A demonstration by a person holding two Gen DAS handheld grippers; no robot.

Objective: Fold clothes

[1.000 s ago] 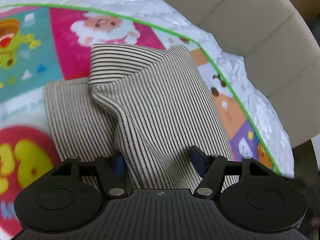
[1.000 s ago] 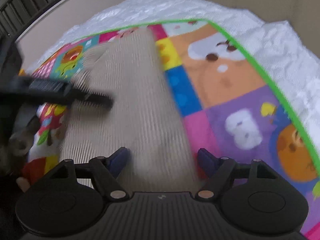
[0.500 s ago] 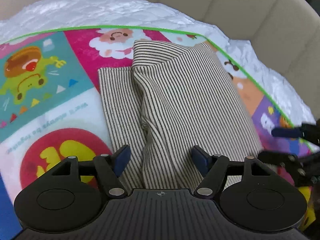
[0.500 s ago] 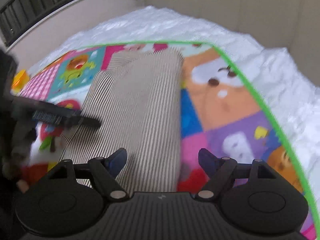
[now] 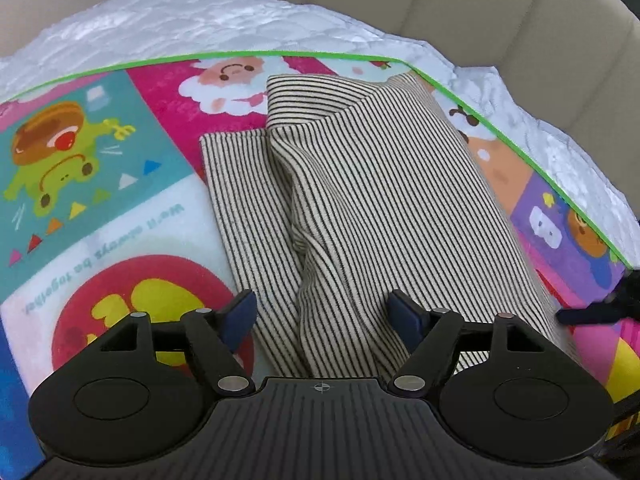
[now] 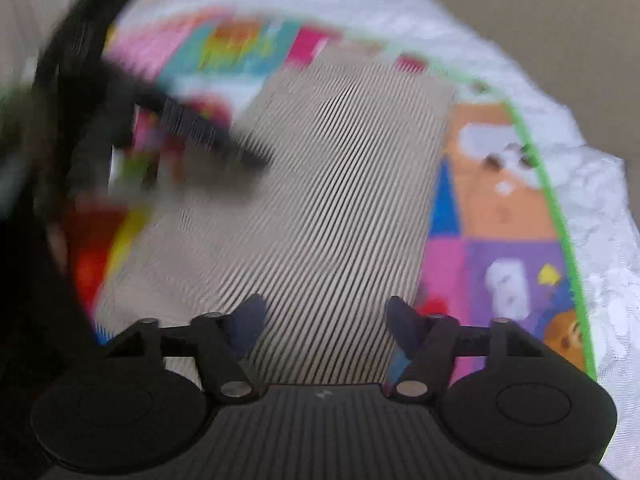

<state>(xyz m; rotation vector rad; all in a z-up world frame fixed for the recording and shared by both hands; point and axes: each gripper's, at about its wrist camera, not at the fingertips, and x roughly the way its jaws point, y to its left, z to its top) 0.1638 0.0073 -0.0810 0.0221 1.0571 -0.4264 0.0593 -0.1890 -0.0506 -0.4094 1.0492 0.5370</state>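
Note:
A cream garment with thin dark stripes [image 5: 380,200] lies folded lengthwise on a colourful play mat [image 5: 100,184]. A narrower layer sticks out at its left side, and a crease runs down its middle. My left gripper [image 5: 322,314] is open and empty, just above the garment's near end. My right gripper [image 6: 324,320] is open and empty, above the garment [image 6: 332,200] near its right edge. The right wrist view is blurred. The other gripper shows as a dark shape in the right wrist view [image 6: 192,128].
The mat [image 6: 500,208] lies on a white quilted cover [image 5: 240,12] with a green border line. A beige padded wall [image 5: 500,12] stands behind and to the right. The tip of the right gripper shows at the left wrist view's right edge [image 5: 600,312].
My left gripper let go of the garment and drew back; the cloth now lies flatter. My right gripper stayed open and shifted left over the garment, moving fast now.

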